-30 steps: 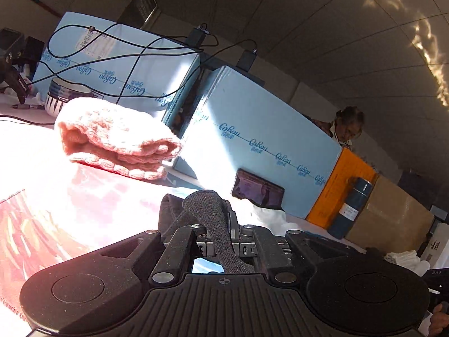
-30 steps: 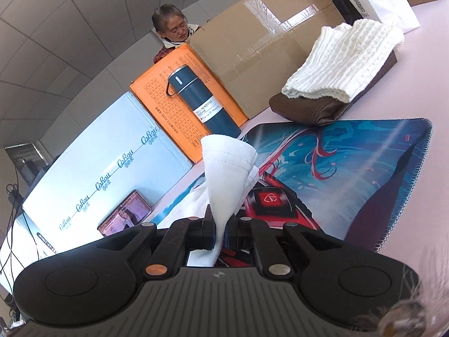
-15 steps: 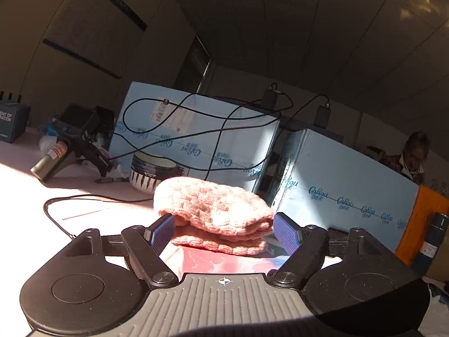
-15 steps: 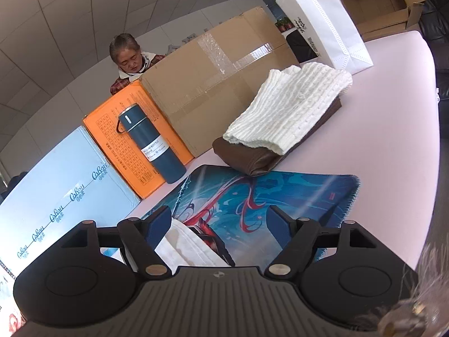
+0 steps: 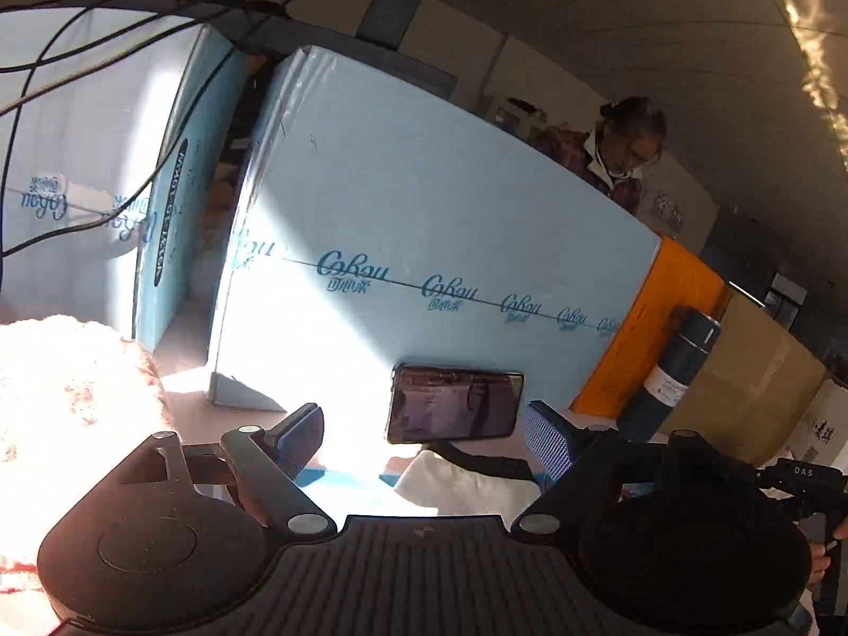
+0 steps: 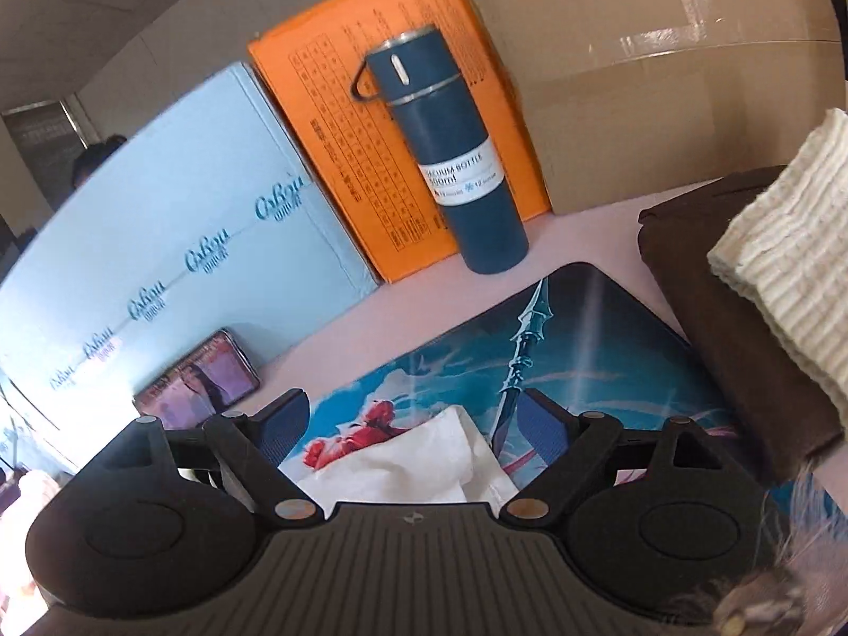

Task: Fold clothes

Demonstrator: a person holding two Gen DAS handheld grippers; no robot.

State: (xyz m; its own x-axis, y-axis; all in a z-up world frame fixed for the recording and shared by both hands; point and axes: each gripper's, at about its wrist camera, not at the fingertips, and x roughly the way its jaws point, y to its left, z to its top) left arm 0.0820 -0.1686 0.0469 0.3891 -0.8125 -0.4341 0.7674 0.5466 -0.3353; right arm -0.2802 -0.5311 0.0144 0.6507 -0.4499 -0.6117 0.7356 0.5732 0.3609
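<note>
The left claw point(image 5: 424, 437) hangs with its jaws spread wide over a white garment point(image 5: 466, 482). Just beyond, a phone point(image 5: 455, 404) leans against a pale blue carton point(image 5: 424, 222). A folded pink knit point(image 5: 69, 403) glares in the sunlight at the left.

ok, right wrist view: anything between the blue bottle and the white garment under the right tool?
Only the printed mat and a strip of bare pink table. Nothing stands between the blue bottle and the white garment, as the right wrist view shows.
</note>
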